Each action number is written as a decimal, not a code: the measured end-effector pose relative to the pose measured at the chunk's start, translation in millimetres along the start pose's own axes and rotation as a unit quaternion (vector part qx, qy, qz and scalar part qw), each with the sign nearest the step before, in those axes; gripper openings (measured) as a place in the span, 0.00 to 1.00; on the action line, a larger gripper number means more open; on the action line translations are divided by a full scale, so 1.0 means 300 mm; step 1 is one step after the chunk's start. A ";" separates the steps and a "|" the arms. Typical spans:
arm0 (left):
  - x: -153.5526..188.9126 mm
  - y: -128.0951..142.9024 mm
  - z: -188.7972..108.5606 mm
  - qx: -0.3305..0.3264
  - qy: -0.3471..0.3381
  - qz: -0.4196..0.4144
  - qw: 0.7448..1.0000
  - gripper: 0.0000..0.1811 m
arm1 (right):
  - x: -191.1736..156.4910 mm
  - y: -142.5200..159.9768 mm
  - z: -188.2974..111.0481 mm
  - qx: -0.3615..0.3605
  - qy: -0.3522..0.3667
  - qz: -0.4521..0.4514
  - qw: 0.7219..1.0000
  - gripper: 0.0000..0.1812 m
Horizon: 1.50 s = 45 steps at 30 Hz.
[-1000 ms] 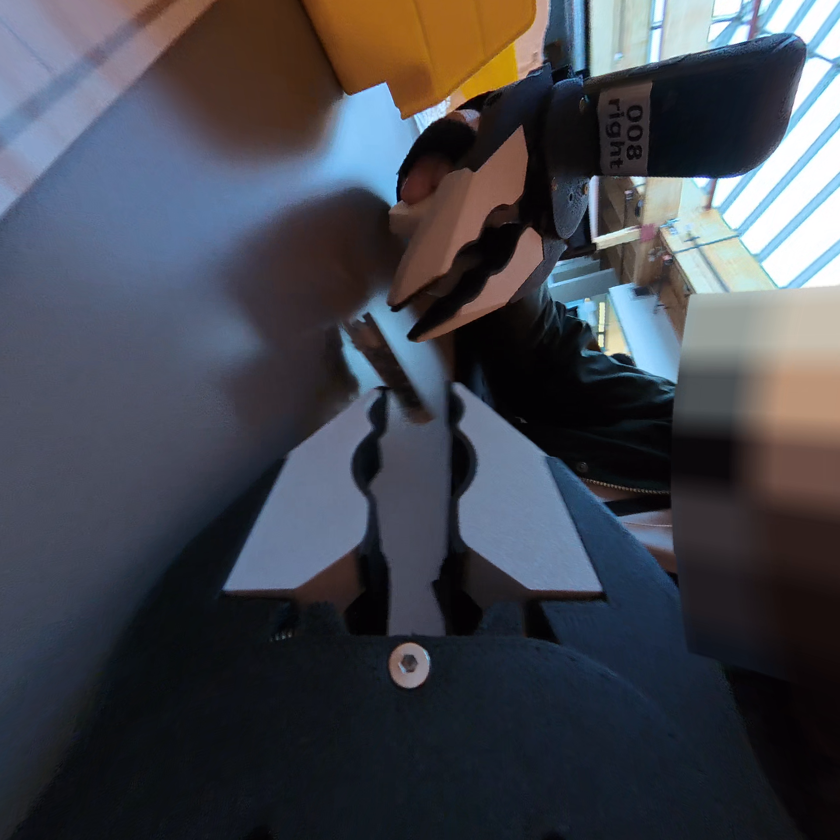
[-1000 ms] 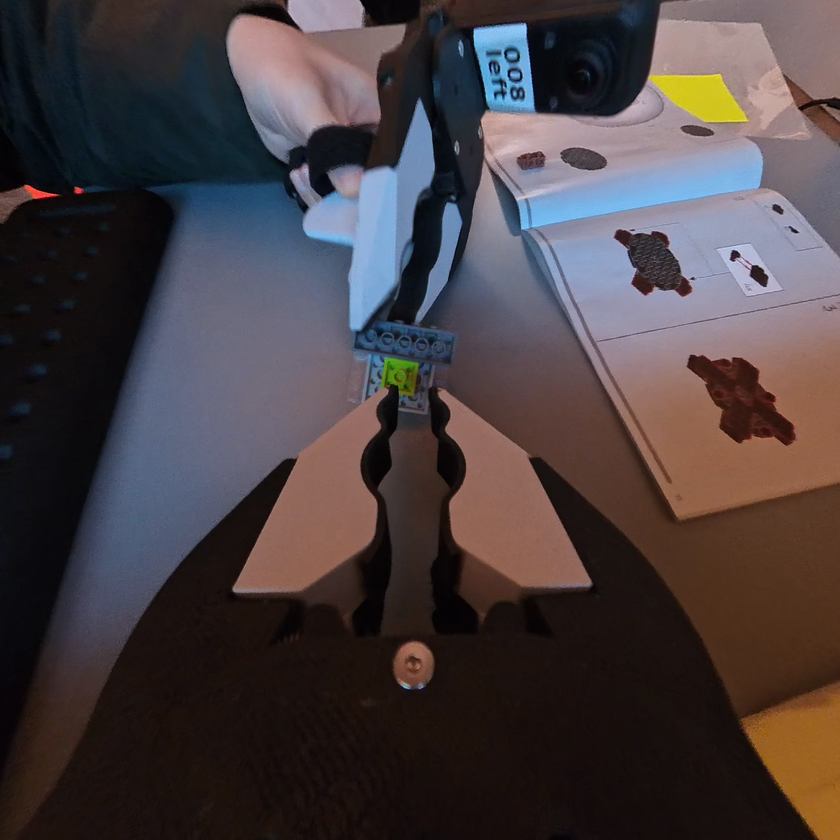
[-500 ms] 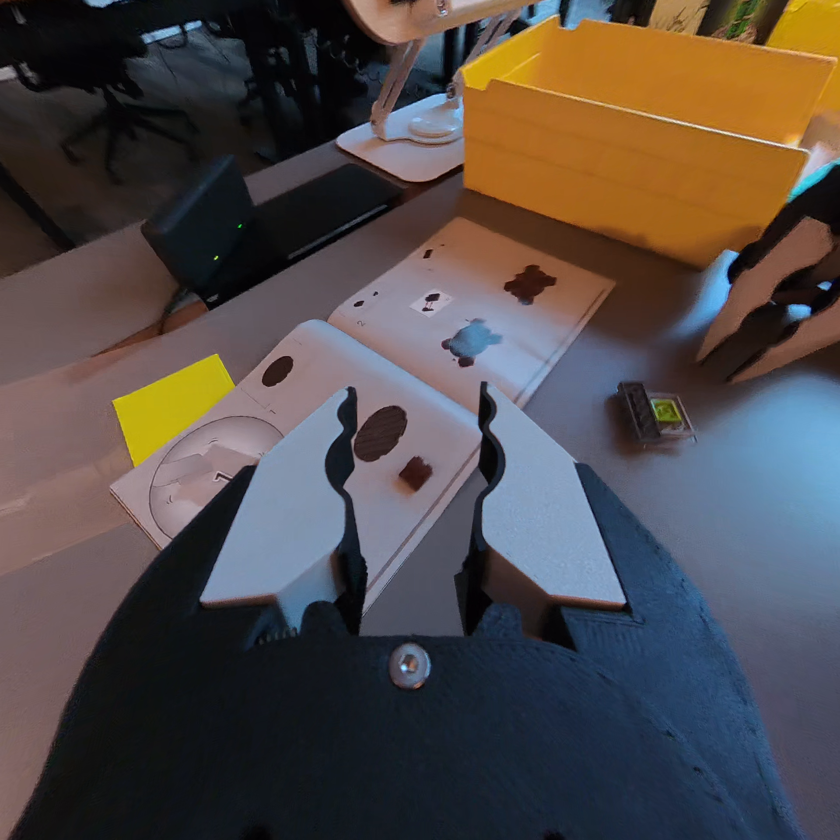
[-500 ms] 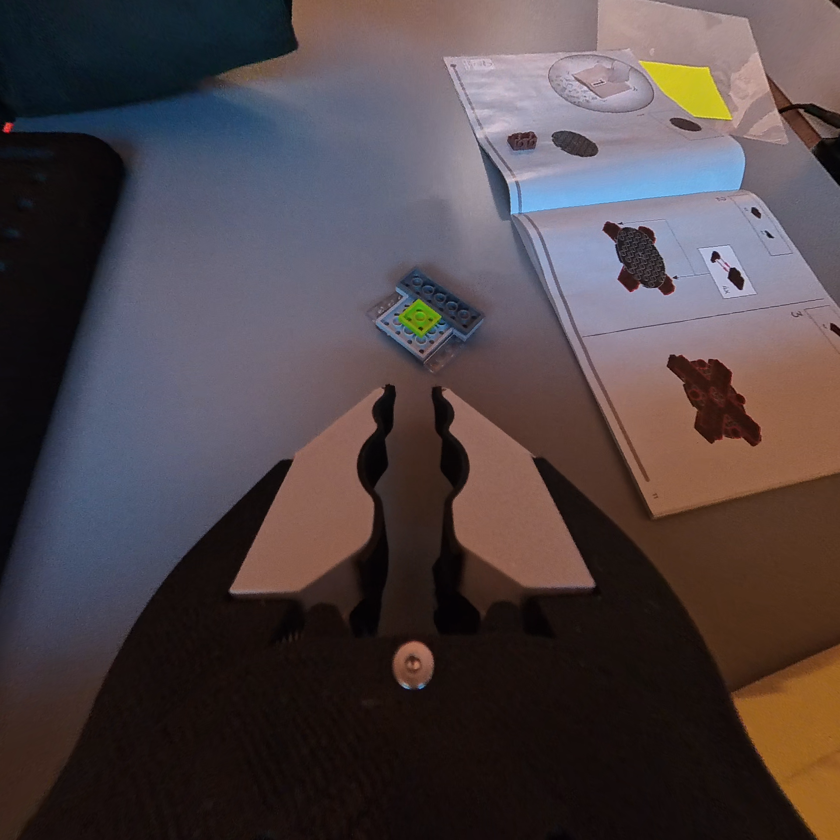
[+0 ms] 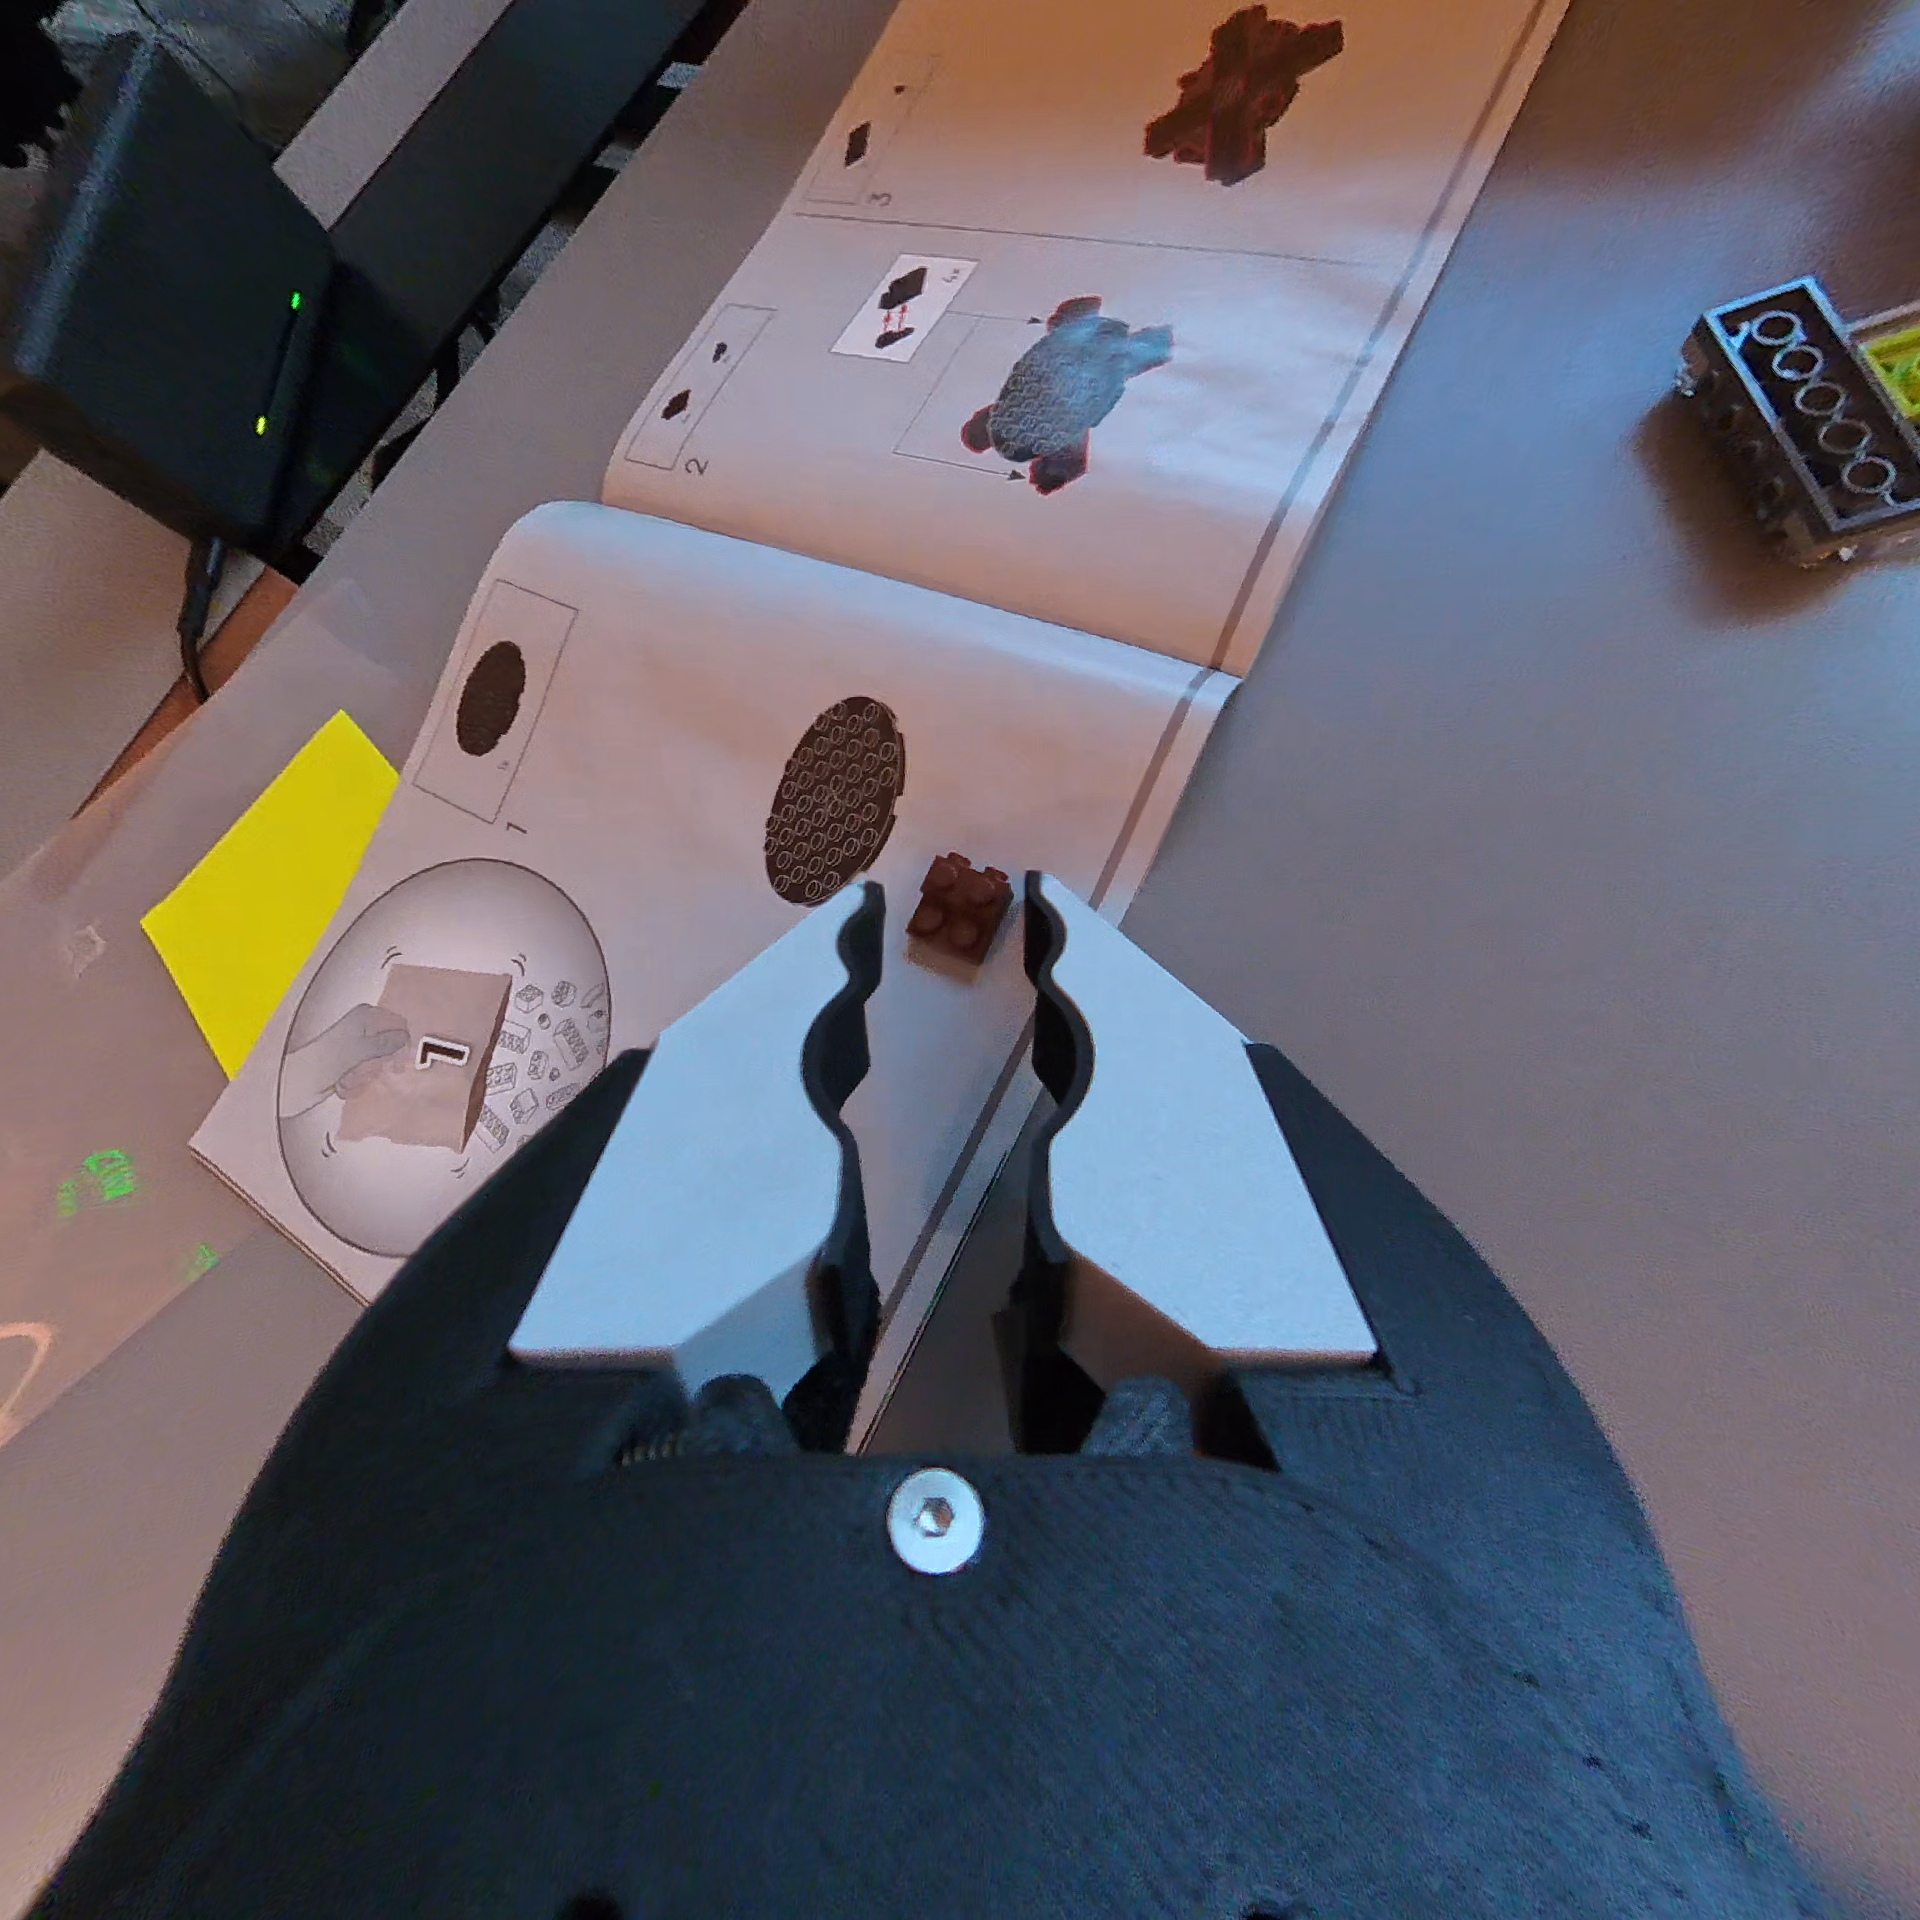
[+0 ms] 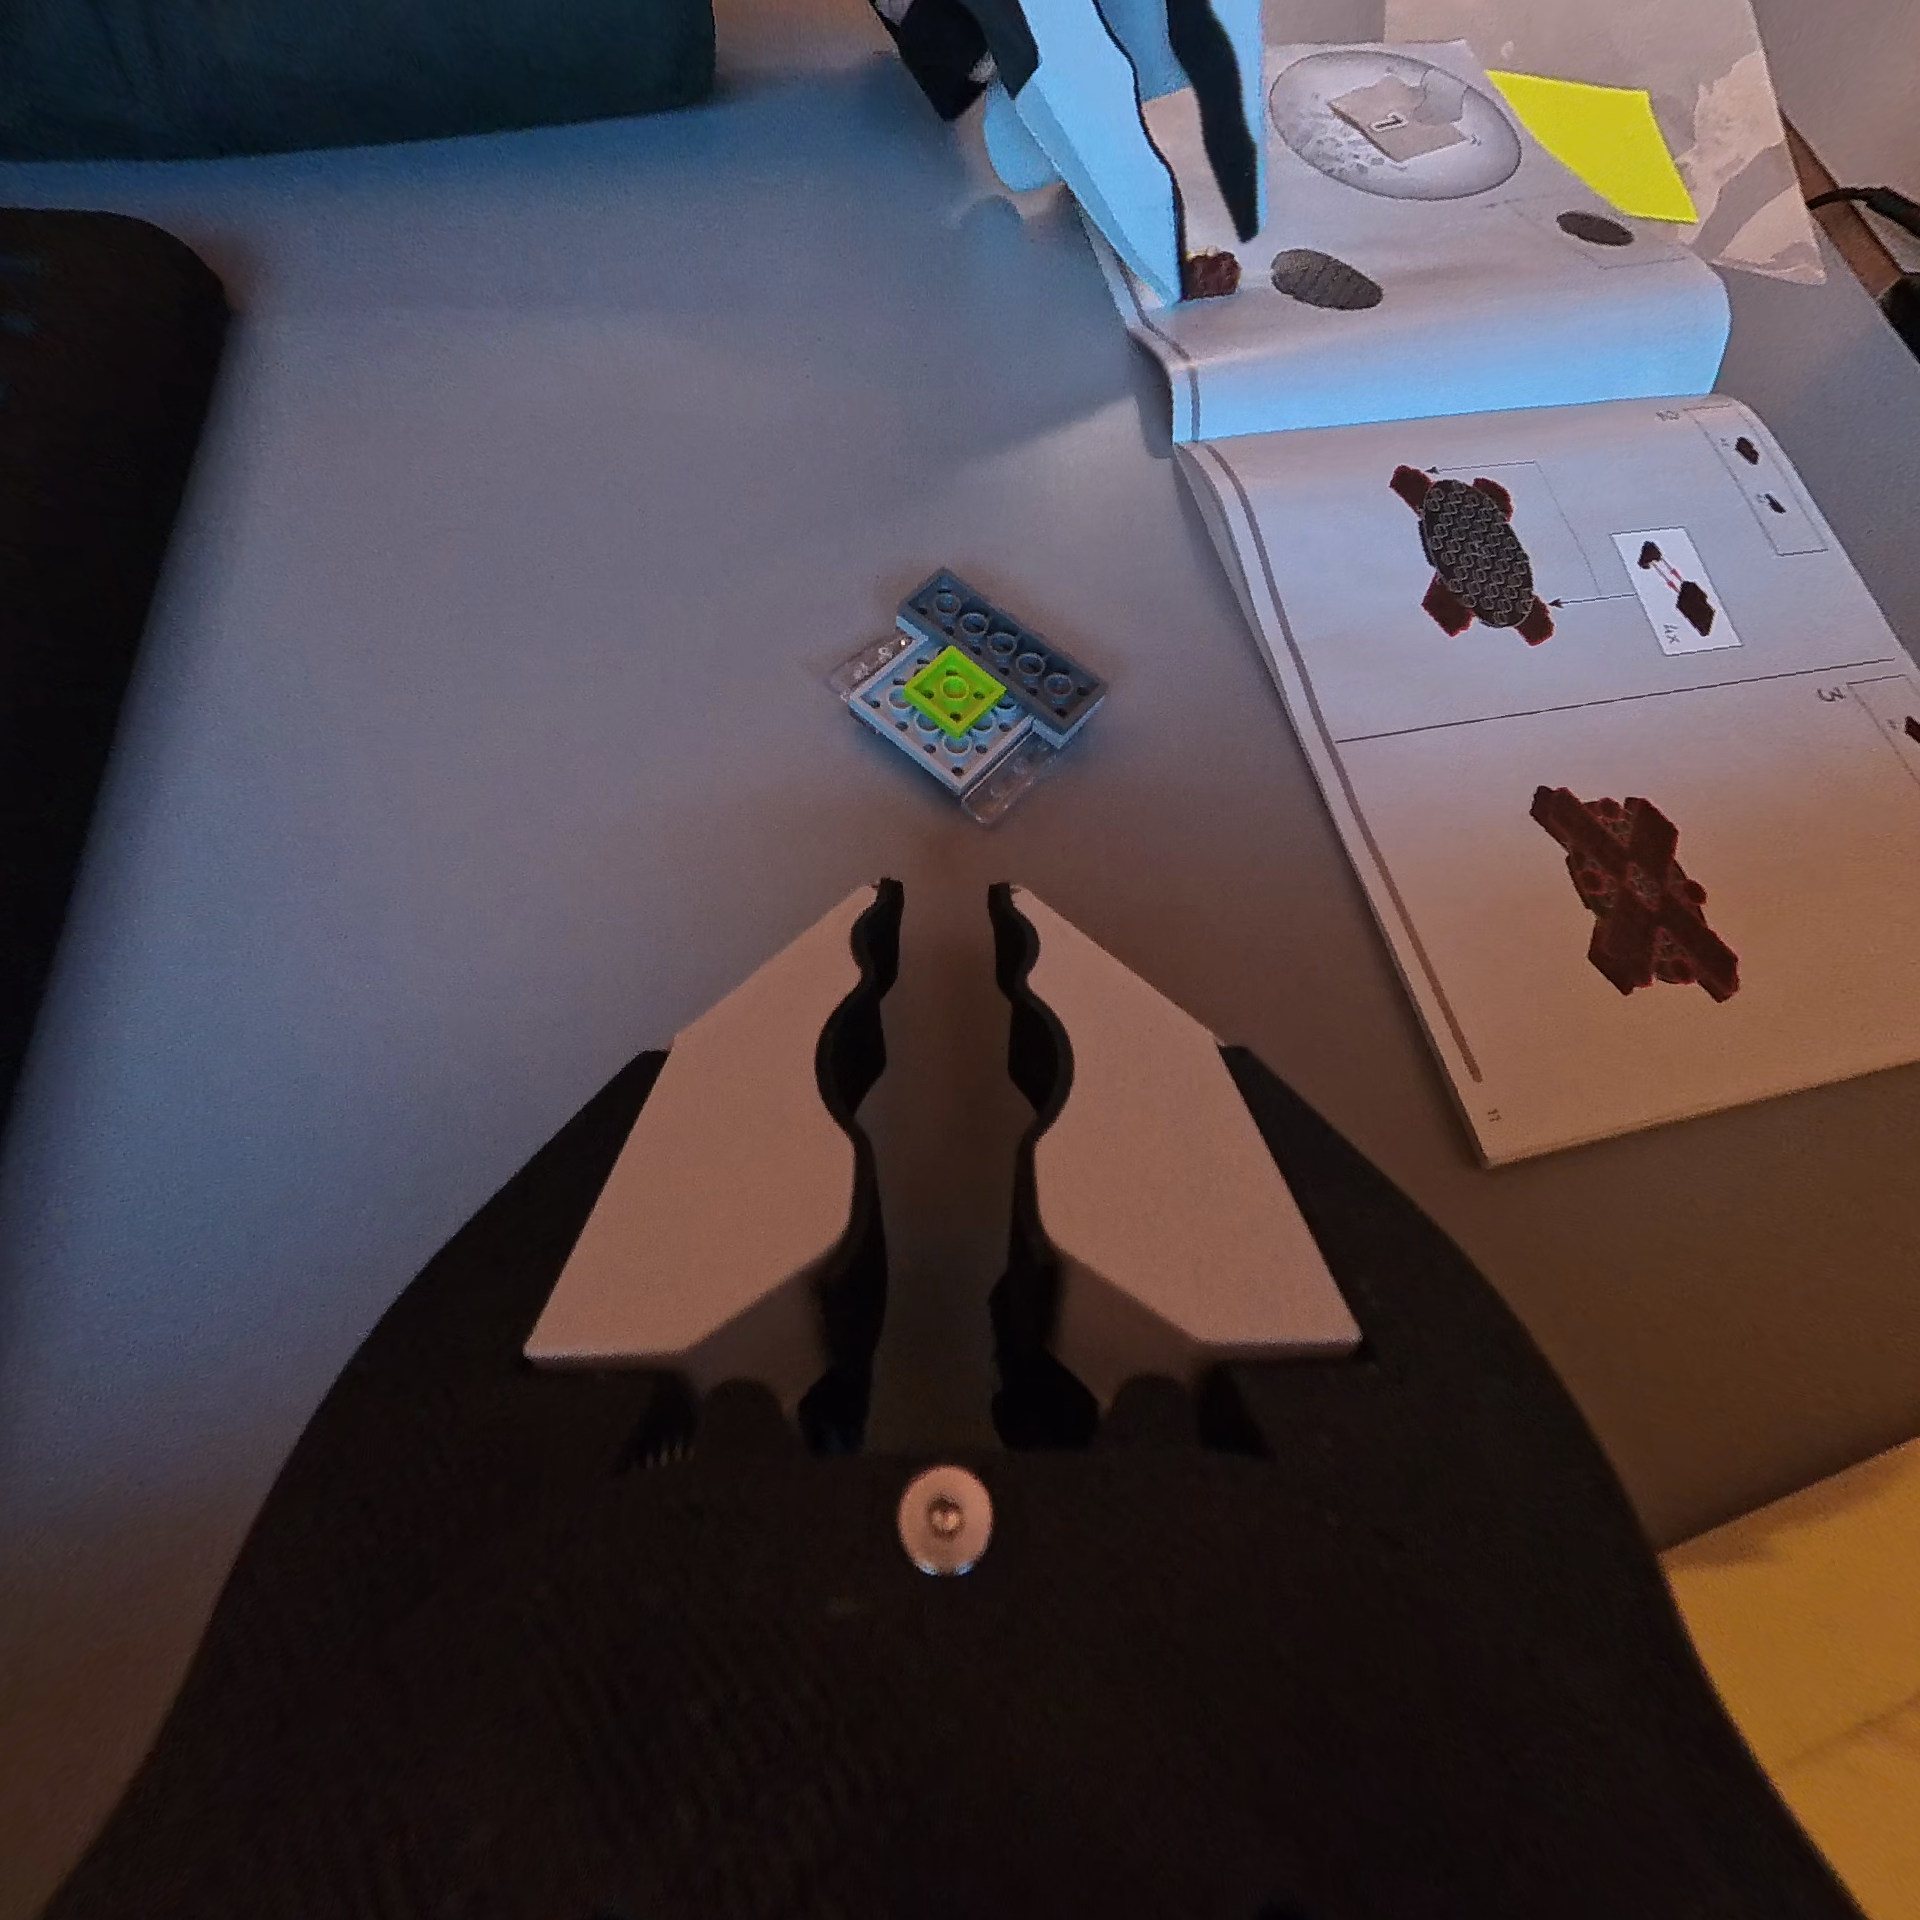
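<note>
Since half a second ago our left gripper has dropped to straddle, jaws apart, the brown brick on the booklet; our right gripper, narrowly parted and empty, hovers near the grey assembly.

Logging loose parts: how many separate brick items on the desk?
2. Small brown brick on the open booklet, between the left gripper fingers; grey assembly with green plate mid-desk. Others may be out of view.

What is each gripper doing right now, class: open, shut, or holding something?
Left gripper: open, empty, fingers either side of the brown brick on the booklet.
Right gripper: open, empty, near the grey brick assembly.
</note>
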<state>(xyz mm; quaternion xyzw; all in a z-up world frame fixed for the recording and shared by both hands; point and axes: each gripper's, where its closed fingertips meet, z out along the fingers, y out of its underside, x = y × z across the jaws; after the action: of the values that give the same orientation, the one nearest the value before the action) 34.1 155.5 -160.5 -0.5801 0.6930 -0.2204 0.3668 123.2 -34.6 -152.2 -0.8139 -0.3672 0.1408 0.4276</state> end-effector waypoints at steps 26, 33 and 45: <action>0.489 -0.564 -0.145 0.294 0.018 0.166 0.941 0.08 | 0.044 -0.298 -0.188 0.260 -0.046 0.236 0.935 0.08; 0.510 -0.519 -0.050 0.221 -0.045 0.241 0.944 0.09 | 0.059 -0.261 -0.157 0.239 -0.084 0.344 0.904 0.11; 0.541 -0.517 -0.058 0.228 -0.020 0.253 0.940 0.09 | 0.000 -0.249 -0.087 0.188 -0.100 0.324 0.922 0.04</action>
<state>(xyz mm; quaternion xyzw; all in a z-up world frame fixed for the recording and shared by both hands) 111.0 -38.9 -77.3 -0.2908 0.7406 -0.2606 0.5469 101.8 -22.9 -77.0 -0.7746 -0.0913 0.4189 0.4649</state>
